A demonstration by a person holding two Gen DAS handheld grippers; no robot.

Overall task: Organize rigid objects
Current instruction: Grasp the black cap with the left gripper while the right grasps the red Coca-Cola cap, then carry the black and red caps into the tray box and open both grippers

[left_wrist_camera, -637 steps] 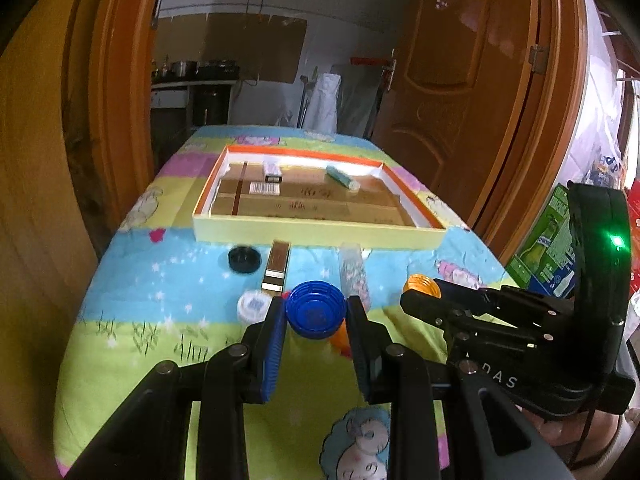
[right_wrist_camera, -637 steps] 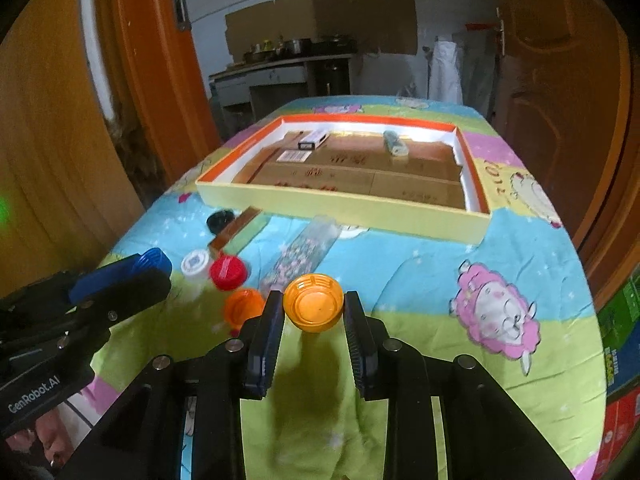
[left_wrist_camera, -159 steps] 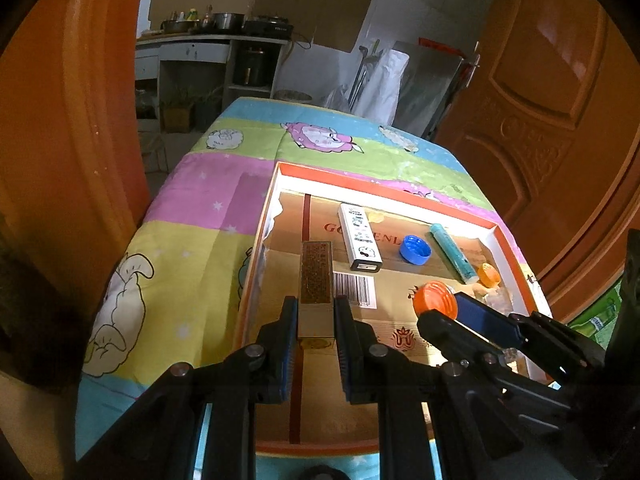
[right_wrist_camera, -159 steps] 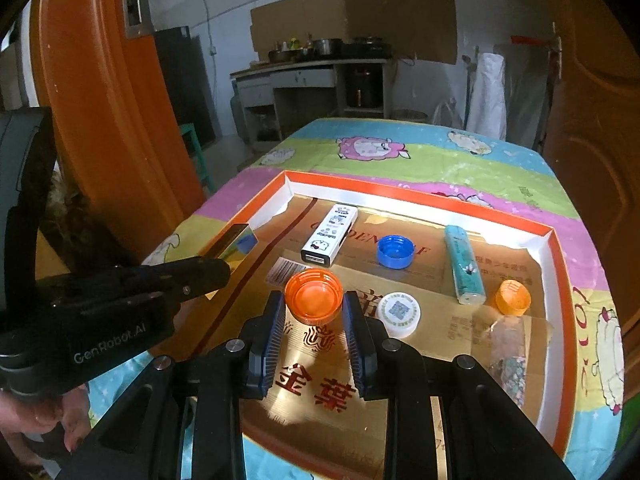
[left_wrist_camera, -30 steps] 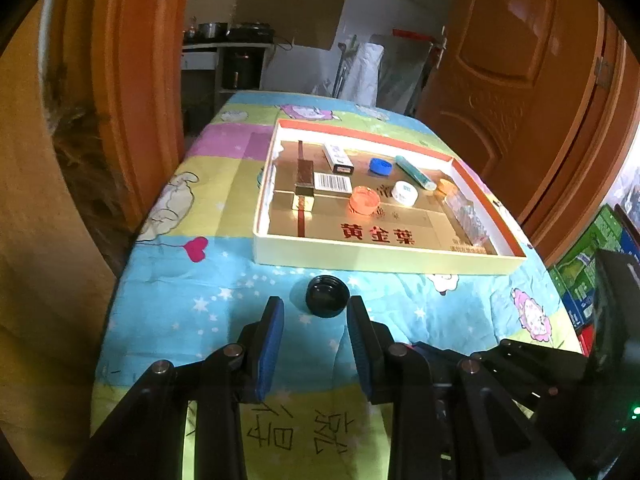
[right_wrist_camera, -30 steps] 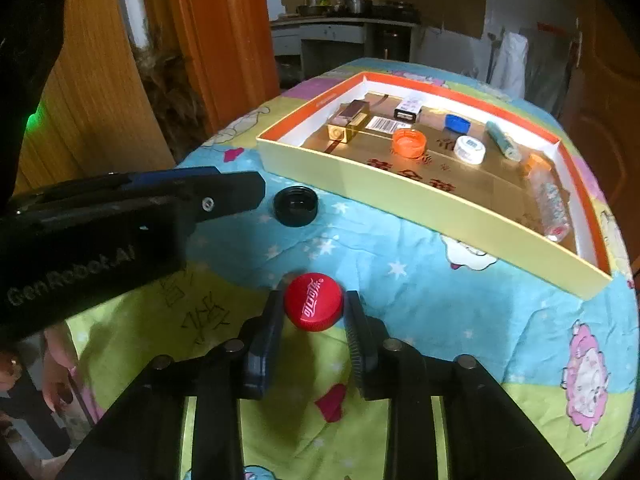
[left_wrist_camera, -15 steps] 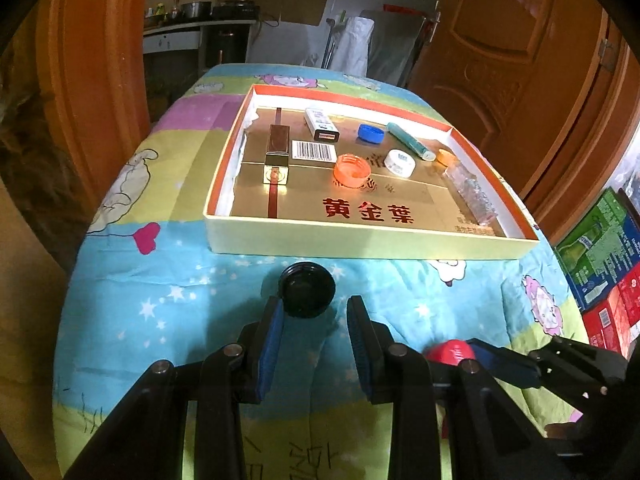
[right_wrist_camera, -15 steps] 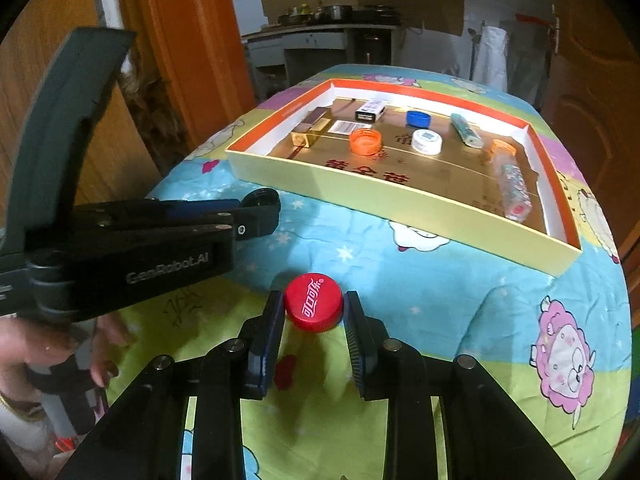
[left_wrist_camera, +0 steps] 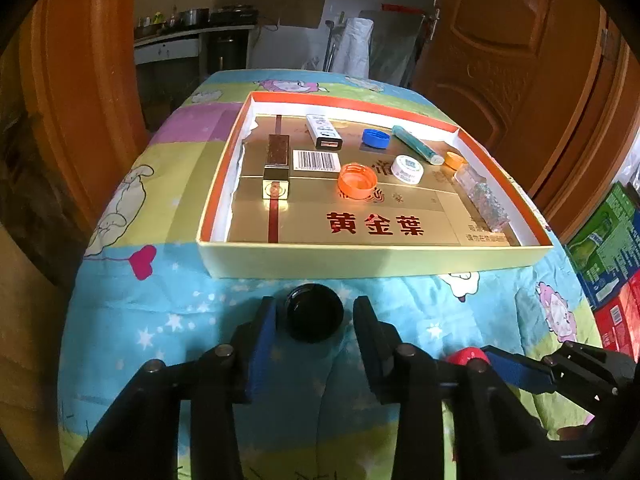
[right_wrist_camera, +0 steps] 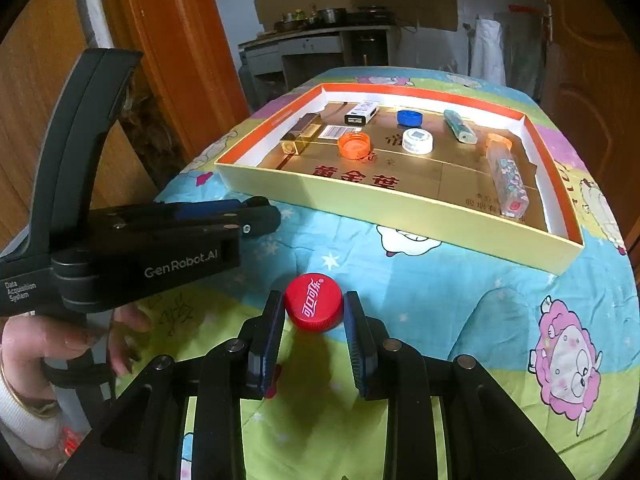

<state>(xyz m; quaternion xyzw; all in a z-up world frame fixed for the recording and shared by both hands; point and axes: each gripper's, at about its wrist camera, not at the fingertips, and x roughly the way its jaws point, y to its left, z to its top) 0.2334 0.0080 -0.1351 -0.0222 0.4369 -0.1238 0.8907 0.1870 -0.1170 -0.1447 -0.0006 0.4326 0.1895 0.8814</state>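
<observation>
Left hand-held gripper (left_wrist_camera: 315, 326) released, jaws just widened, now straddling a black cap (left_wrist_camera: 315, 317) on the surface (left_wrist_camera: 160, 312) with a gap at each side, pads not pressing. A second ago: narrower jaws, cap further ahead. Likely meaning: lined up for a pick, closing yet to come.

Right hand-held gripper (right_wrist_camera: 314, 314) clenched on a red cap (right_wrist_camera: 313, 302), pads against both sides, logo up. Same grip as a second ago, cap apparently lifted a little clear of the surface, judging by the shadow beneath it. Probably ready for carrying.

Both caps just in front of the tray's (left_wrist_camera: 372, 264) near wall, outside it; black cap almost against that wall, red cap further back and to the black cap's right. Seemingly the last two loose items, so task near its end.

Inside the tray, counted in the left wrist view:
- four caps: orange (left_wrist_camera: 357, 181) near the middle, white (left_wrist_camera: 407, 169) to its right, blue (left_wrist_camera: 376, 138) behind those, a smaller orange one (left_wrist_camera: 454, 160) toward the right wall
- one gold box (left_wrist_camera: 277, 167) near the left wall
- one white box (left_wrist_camera: 324, 132) toward the back
- one teal tube (left_wrist_camera: 416, 145) right of the blue cap
- one clear patterned tube (left_wrist_camera: 482, 196) along the right wall

A person's hand (right_wrist_camera: 36, 344) on the left gripper's handle, seen from the right wrist view.
</observation>
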